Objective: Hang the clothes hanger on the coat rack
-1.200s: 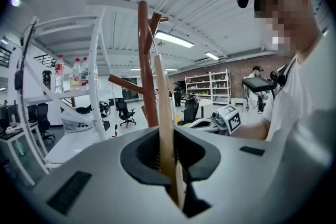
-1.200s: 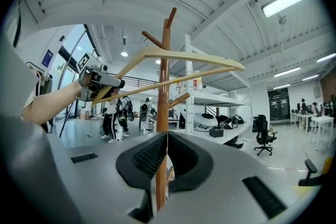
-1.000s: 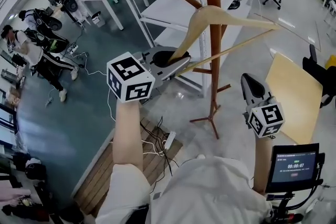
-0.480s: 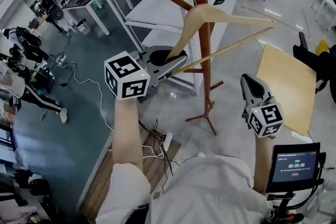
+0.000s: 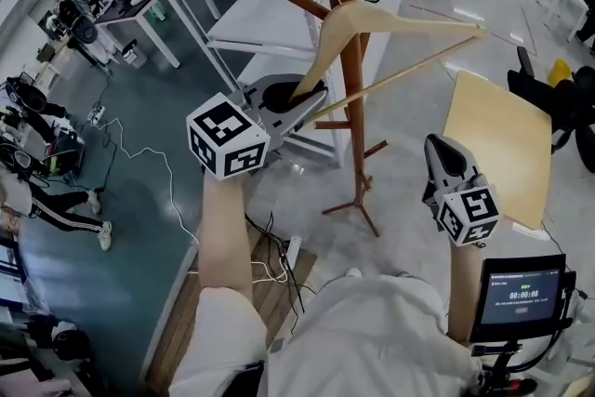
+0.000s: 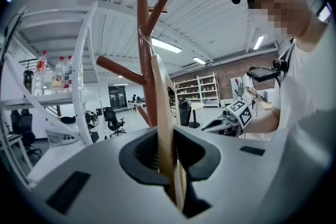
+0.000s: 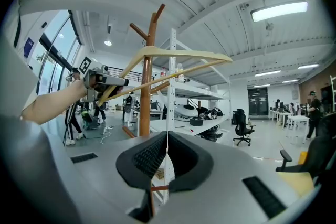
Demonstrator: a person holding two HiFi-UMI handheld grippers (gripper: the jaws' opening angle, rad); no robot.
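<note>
Wooden clothes hanger [image 5: 391, 19] leans across the coat rack [image 5: 350, 107] trunk by its pegs, apparently not hooked. My left hand-held gripper [image 5: 299, 96] clamps one arm-end to steer it; the right hand-held gripper [image 5: 443, 153], closed and empty, waits aside.

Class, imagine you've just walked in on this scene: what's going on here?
A person holds a claw in each hand. The left claw is clamped on one end of a wooden clothes hanger and holds it up beside the wooden coat rack. The right claw is shut on nothing, lower and off to the side. Whether the hanger's hook sits on a peg cannot be told.
</note>
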